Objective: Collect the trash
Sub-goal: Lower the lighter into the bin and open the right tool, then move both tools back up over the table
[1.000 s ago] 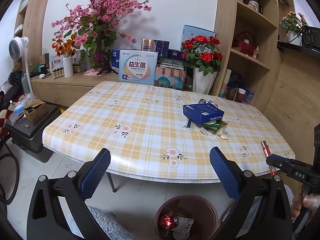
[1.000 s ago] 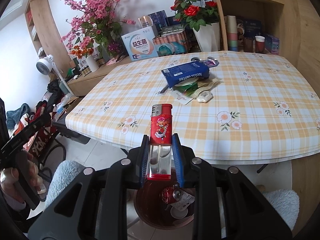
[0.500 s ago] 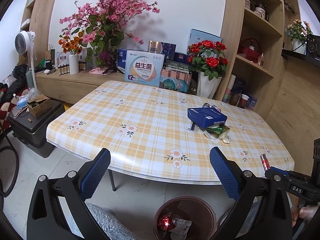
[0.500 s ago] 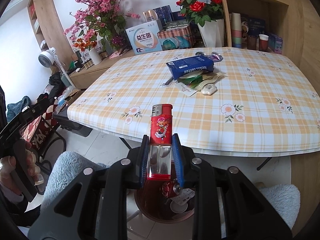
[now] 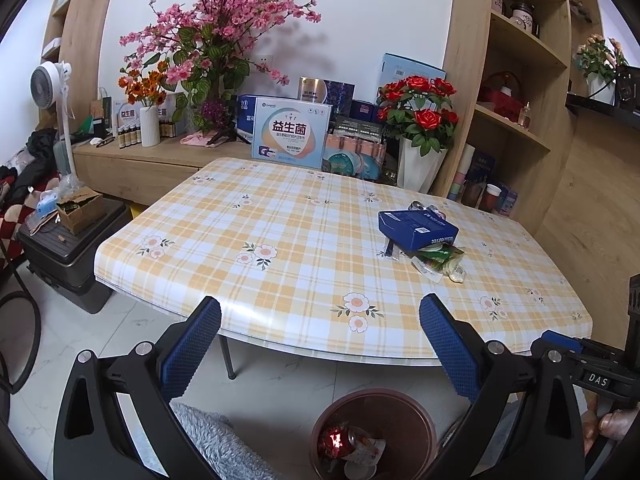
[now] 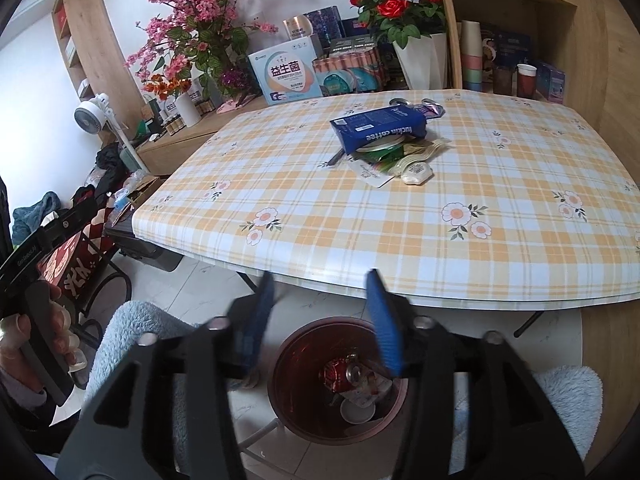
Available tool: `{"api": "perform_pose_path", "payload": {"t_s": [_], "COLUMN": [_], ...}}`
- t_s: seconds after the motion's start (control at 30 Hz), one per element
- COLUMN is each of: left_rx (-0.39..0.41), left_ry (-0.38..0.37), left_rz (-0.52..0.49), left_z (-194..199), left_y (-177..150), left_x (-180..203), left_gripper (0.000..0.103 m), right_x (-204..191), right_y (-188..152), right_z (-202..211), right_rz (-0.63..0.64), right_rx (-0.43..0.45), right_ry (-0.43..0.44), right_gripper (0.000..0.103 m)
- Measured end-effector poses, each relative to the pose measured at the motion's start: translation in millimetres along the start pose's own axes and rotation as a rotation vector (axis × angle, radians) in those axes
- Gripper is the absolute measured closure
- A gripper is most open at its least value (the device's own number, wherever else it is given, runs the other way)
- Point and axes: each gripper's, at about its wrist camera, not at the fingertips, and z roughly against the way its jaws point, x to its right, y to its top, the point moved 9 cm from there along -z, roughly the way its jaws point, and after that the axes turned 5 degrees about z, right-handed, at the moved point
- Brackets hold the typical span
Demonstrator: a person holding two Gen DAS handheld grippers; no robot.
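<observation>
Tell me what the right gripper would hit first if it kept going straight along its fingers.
Probably the trash bin on the floor. The right gripper is open and empty, its blurred fingers framing the bin's rim just short of the table edge. Depth is unclear, so a shallower line could meet that edge instead.

Right gripper (image 6: 324,312) fingers (image 6: 382,320) motion-blurred

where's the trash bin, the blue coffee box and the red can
trash bin (image 6: 292,364), right wrist view, on the inner left wall of its rim
blue coffee box (image 6: 376,128), right wrist view, on its printed side face
red can (image 6: 340,374), right wrist view, on its side, inside the bin
</observation>
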Motion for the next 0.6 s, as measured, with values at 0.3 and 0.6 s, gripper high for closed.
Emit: {"api": "perform_pose_path", "payload": {"t_s": [0.3, 0.6], "left_rx": [-0.005, -0.001], "left_ry": [0.010, 0.038], "left_rz": [-0.007, -0.031], "left_z": [-3.8, -13.0], "left_y": [-1.4, 5.5], "left_x": [-1.8, -6.2], "left_gripper": [0.006, 0.006], "right_x": [37.9, 85.1], "right_y": [16.4, 34.0], "right_z": [9.2, 14.5], "right_rz": [-0.023, -0.061], "right_rx": [0.054, 0.078], "right_ry": [-0.130, -0.229], "right_gripper": [0.006, 0.006]}}
